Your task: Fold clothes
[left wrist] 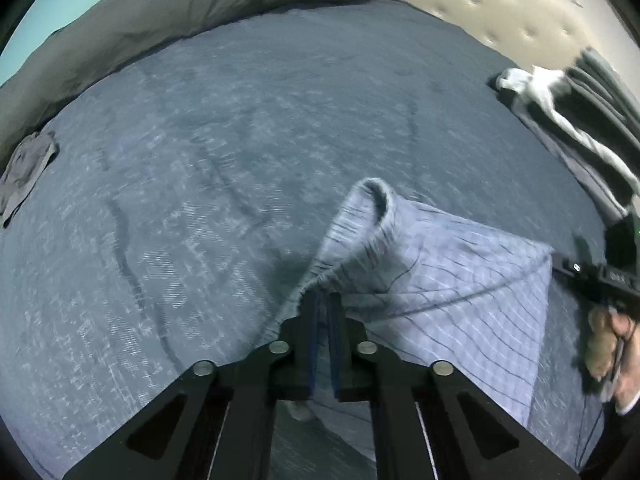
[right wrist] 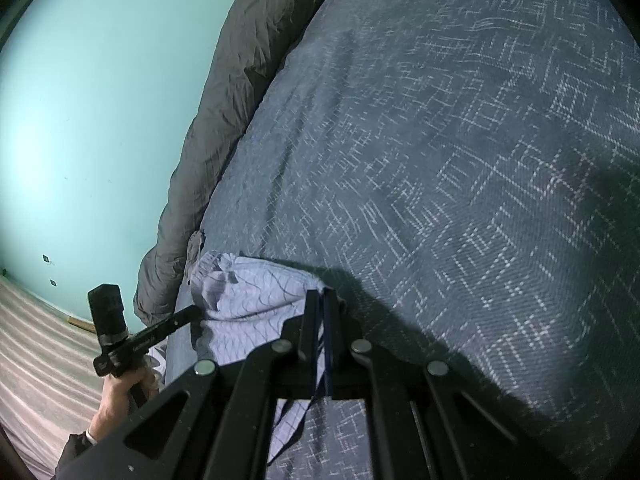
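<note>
Garment: pale blue checked cotton shorts, lifted off the dark blue woven bedspread near its front edge, waistband bunched.
Left gripper: jaws together, clamped on the gathered waistband.
Right gripper: jaws together, pinching the other end of the cloth.
Risk: thin pinch may slip if the hands pull apart, so the fold lands crooked.
Nearby: grey folded cloth at left edge; striped pile at right edge.
</note>
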Action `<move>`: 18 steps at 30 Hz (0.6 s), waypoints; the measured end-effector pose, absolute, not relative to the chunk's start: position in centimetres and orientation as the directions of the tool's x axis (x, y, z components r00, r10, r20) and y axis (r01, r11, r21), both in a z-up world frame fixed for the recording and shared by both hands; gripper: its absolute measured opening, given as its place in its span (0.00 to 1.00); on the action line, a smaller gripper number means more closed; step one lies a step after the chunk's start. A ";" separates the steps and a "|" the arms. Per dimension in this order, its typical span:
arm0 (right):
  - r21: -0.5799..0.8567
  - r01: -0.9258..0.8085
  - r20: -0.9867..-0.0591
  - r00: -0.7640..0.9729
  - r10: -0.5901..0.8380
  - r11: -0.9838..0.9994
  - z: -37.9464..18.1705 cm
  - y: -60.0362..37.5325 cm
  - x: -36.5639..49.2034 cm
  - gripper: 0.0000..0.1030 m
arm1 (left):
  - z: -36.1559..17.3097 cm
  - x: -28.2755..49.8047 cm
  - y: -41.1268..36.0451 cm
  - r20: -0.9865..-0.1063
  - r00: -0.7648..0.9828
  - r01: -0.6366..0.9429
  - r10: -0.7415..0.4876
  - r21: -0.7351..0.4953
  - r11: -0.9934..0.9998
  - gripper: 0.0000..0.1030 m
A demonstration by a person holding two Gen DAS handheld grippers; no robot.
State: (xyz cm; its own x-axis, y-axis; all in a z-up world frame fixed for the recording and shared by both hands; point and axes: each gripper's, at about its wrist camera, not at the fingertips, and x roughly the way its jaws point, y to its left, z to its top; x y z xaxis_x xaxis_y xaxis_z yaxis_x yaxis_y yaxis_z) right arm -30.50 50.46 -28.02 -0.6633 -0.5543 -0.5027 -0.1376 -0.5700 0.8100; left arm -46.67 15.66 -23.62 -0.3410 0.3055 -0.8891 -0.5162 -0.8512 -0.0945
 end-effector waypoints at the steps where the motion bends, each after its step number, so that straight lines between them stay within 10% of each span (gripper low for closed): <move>1: 0.810 -0.137 -0.503 -0.663 -0.554 -0.570 -28.0 50.4 -30.5 0.02 | -23.8 -47.0 15.4 -0.890 -0.341 -0.499 0.304 -0.103 -0.860 0.02; 18: 0.811 -0.133 -0.498 -0.669 -0.552 -0.570 -27.9 50.3 -30.3 0.02 | -23.8 -45.8 9.2 -0.840 -0.370 -0.318 0.398 -0.288 -0.903 0.06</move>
State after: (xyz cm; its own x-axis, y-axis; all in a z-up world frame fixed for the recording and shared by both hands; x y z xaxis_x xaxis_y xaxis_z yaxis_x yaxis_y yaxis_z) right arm -30.34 50.31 -27.86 -0.6692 -0.5518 -0.4976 -0.1334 -0.5696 0.8110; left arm -45.84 9.25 -23.78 -0.3697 0.3976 -0.8398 -0.3181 -0.9034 -0.2876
